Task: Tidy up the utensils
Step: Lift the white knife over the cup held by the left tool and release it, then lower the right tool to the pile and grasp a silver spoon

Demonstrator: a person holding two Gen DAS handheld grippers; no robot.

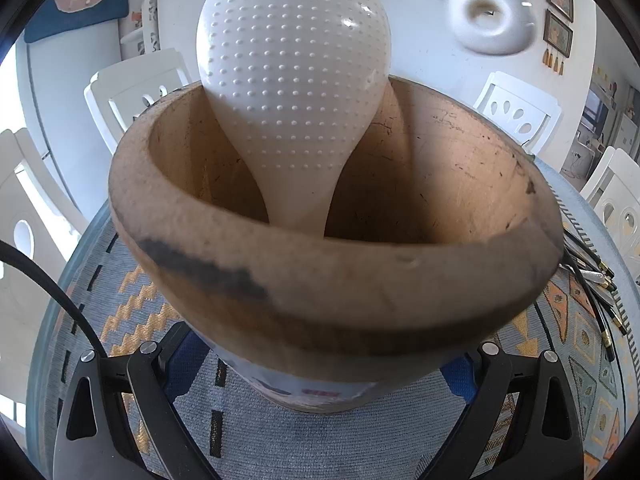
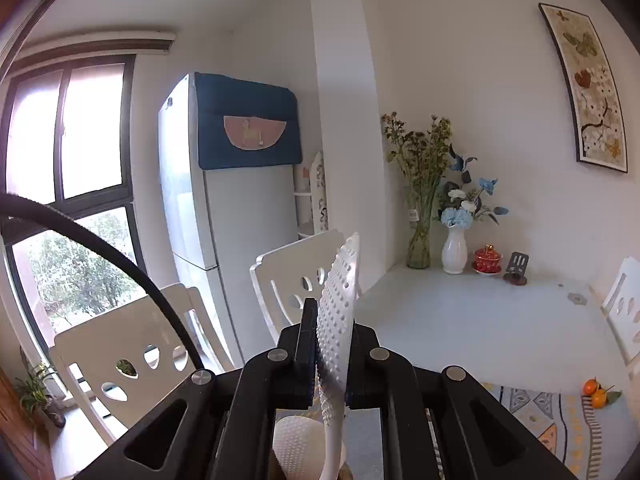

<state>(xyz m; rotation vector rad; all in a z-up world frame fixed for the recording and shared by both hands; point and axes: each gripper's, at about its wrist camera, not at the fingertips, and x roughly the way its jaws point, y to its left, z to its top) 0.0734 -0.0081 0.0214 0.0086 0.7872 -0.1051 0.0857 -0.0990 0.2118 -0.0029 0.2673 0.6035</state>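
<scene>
Black gripper [image 2: 330, 354] arms; silver screws; black cable [image 2: 120, 264]

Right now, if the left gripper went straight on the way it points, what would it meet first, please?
The pot: its wall fills the view just ahead of the left gripper, though depth is hard to judge.

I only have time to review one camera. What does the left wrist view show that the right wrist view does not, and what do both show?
Only the left wrist view: the wooden holder seen from above, its rim and inner wall, with the left tongs around its base, and a white scoop's handle end blurred at the top.

Only the right wrist view: the right tongs shut on a white dotted spatula, plus the fridge and flower vases.

Both: the white dotted rice paddle, standing in the holder, and the patterned tablecloth.
</scene>
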